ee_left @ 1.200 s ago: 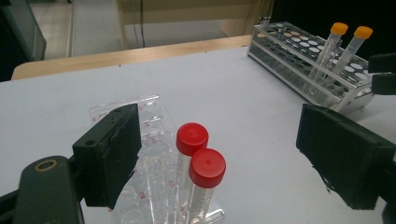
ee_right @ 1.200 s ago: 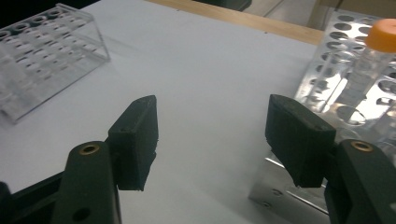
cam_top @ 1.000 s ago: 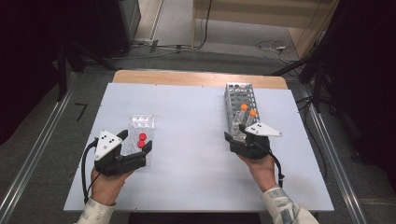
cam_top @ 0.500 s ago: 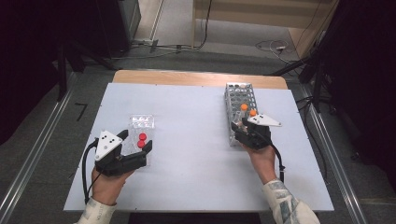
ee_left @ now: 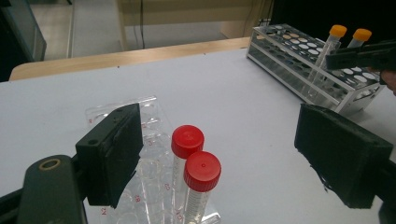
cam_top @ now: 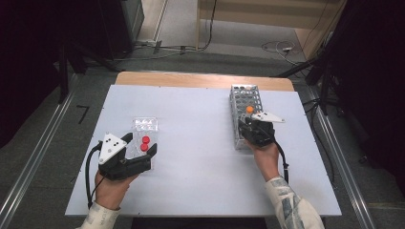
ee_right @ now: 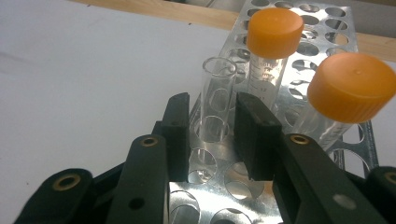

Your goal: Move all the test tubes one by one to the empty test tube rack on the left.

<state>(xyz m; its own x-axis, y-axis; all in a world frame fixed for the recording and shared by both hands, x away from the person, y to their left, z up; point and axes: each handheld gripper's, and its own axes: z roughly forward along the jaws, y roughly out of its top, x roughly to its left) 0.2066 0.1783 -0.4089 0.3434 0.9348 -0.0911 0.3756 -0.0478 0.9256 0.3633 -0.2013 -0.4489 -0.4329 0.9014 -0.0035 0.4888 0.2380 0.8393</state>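
The black fingers of the right gripper have just been closing around an uncapped clear glass tube, seated at frame centre in the perforated metal rack; contact cannot be confirmed. The left gripper is held wide open over two red-capped clear tubes at lower centre.

I see an uncapped clear tube standing upright in the metal rack, open rim up, nothing visible inside. It sits in a hole near the rack's near end, just beside two orange-capped tubes (one upright, the other leaning). The rack lies at the right side of the white worktop.
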